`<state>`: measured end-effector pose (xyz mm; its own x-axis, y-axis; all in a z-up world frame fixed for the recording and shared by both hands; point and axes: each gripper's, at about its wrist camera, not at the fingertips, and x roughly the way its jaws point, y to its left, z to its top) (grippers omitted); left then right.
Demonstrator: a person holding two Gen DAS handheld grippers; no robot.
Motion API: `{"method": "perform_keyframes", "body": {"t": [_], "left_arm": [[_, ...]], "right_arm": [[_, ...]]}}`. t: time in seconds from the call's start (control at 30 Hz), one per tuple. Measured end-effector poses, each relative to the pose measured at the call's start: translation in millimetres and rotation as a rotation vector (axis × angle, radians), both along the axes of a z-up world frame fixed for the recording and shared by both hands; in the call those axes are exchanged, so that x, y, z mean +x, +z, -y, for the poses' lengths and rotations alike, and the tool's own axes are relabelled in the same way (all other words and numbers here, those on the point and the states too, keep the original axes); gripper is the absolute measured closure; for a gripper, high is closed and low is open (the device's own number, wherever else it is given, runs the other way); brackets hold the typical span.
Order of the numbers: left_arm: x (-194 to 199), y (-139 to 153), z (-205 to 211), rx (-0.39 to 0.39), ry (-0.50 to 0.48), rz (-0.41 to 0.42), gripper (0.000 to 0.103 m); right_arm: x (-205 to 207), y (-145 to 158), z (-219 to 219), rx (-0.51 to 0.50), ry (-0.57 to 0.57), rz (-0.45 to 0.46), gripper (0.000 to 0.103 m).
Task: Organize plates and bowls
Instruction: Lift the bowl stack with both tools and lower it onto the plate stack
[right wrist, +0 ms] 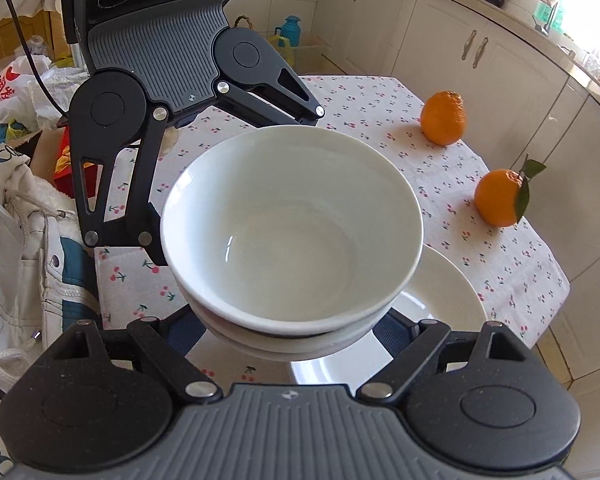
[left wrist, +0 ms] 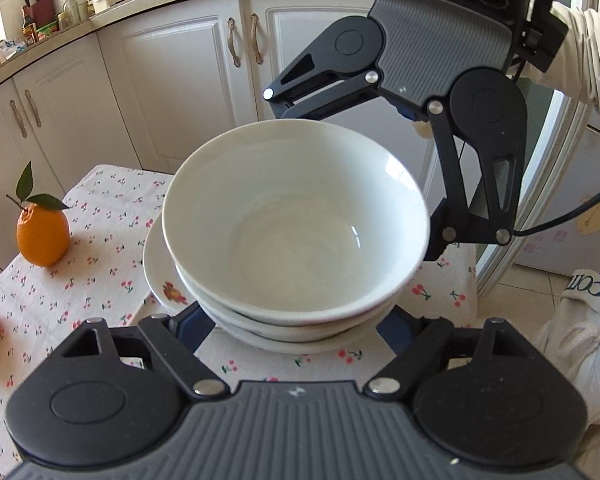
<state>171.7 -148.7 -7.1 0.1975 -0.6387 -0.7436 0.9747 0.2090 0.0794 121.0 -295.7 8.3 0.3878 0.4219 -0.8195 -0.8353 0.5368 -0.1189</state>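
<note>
Stacked bowls (left wrist: 296,228) being carried between two hand-held grippers

The empty top bowl is nesting in another above a plate (right wrist: 440,304) on the counter (right wrist: 380,96); left hand-held gripper (left wrist: 296,332) and right hand-held gripper (right wrist: 296,336) are each pinching the stack's opposite sides.

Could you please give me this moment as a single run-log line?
left gripper: shut on bowl stack | right gripper: shut on bowl stack | bowl stack: held over plate | oranges: on tablecloth

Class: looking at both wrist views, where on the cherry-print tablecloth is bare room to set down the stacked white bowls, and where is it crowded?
Free: cherry-print tablecloth between the white ceramic bowl stack and the two oranges; also beyond them. Crowded: around the white plate below the stack, with both grippers alongside.
</note>
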Motion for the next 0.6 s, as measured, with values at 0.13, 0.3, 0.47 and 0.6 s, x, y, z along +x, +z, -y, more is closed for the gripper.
{"method": "perform_keyframes", "body": {"t": [0.13,0.3,0.47,0.6], "left_arm": [[17.5,-4.6,18.2,-0.002,-0.004,0.009,0.017],[35.1,-14.5,36.2,0.009,-0.006,0.01,0.017],[48.6,-25.6,49.1,0.021,-0.006,0.003,0.017],[53.8,-31.9,53.0,0.026,-0.006,-0.005,0.017]], "right_arm": [[17.6,-4.5,18.3,0.002,-0.028,-0.003,0.011],[35.6,-14.6,30.0,-0.014,-0.052,-0.002,0.011],[45.9,-23.7,38.4,-0.023,-0.075,-0.011,0.011],[54.8,-31.2,40.8,-0.019,-0.086,-0.024,0.011]]}}
